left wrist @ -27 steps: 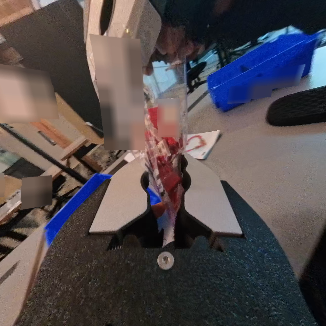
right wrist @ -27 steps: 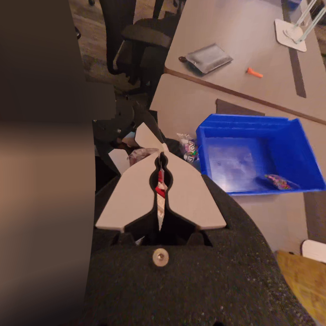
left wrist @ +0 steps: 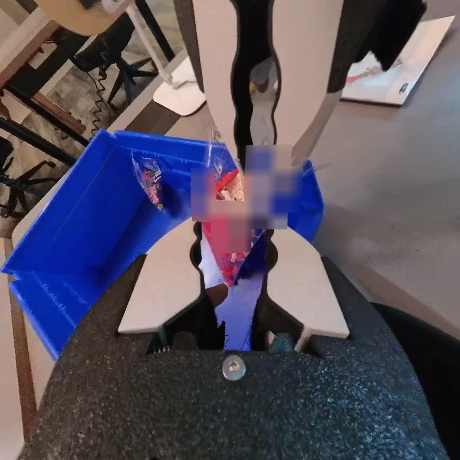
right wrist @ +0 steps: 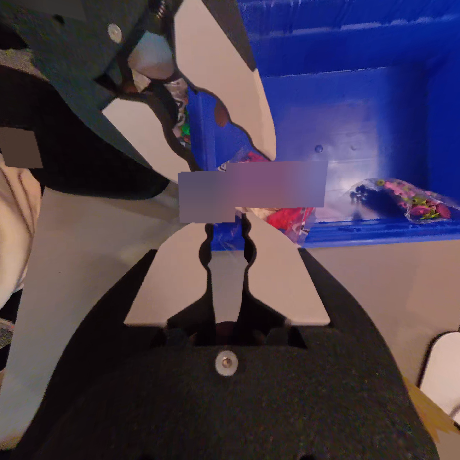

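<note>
Both grips have just been let go. A moment ago the clear bag of red pieces [left wrist: 231,268] was pinched at each end, stretched between the two tools above the table [left wrist: 385,199]. Now the left gripper [left wrist: 232,229] is seen released, its fingers spread wide with blue bin floor visible through the gap. The right gripper [right wrist: 226,221] is likewise slackened, pale tabletop showing between its fingers. The bag has been brought over the blue bin [left wrist: 74,224] and is now found inside it, at the near corner. In the right wrist view the red contents are seen resting against the near wall at about 3 o'clock from the fingertips. Whether the bag's film is still brushed by either pair of tips cannot be told, since much of it is covered by a mosaic patch. In the left wrist view the bag's long axis is seen running from 12 to 6 o'clock, its tapered end pointed toward 6, at the camera. In the right wrist view it is laid roughly 9 to 3 along the wall. A second bag of pink and green pieces [right wrist: 423,201] is seen deeper in the bin, well apart at 3 o'clock, untouched.
</note>
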Motion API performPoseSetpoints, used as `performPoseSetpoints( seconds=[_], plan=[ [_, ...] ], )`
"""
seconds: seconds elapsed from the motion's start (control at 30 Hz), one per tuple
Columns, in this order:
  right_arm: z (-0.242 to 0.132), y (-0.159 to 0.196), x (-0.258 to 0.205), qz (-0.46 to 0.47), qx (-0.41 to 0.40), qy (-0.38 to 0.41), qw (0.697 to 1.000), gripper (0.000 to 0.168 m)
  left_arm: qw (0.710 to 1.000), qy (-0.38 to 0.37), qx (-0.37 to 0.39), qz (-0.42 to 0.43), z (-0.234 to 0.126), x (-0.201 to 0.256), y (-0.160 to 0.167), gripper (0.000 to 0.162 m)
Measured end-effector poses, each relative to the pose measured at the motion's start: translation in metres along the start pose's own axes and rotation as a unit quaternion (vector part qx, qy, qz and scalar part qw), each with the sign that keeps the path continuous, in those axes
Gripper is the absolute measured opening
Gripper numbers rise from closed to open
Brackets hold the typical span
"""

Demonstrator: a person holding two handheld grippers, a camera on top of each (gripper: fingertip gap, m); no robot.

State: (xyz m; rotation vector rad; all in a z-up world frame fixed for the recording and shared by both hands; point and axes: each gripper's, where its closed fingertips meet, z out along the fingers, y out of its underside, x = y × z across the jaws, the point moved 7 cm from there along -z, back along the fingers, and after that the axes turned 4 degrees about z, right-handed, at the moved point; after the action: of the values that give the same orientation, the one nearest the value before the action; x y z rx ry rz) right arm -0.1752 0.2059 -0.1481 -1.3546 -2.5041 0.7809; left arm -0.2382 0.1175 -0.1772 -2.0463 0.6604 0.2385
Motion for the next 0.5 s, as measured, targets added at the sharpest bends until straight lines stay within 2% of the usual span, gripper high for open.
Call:
performPoseSetpoints(
  seconds=[0.2,0.37,0.5],
  plan=[
    [-0.03,0.005,-0.016,0.039,0.093,0.018,0.995,0.041,0.998,-0.035,0.042,-0.04,-0.038,-0.004,0.006,0.048],
    [-0.061,0.023,-0.042,0.057,0.223,0.064,0.971,0.043,0.99,-0.027,0.091,-0.104,-0.065,-0.002,0.015,0.048],
    [-0.075,0.049,-0.074,0.097,0.289,0.074,0.95,0.044,0.983,-0.029,0.128,-0.129,-0.083,0.009,0.019,0.048]
  ],
)
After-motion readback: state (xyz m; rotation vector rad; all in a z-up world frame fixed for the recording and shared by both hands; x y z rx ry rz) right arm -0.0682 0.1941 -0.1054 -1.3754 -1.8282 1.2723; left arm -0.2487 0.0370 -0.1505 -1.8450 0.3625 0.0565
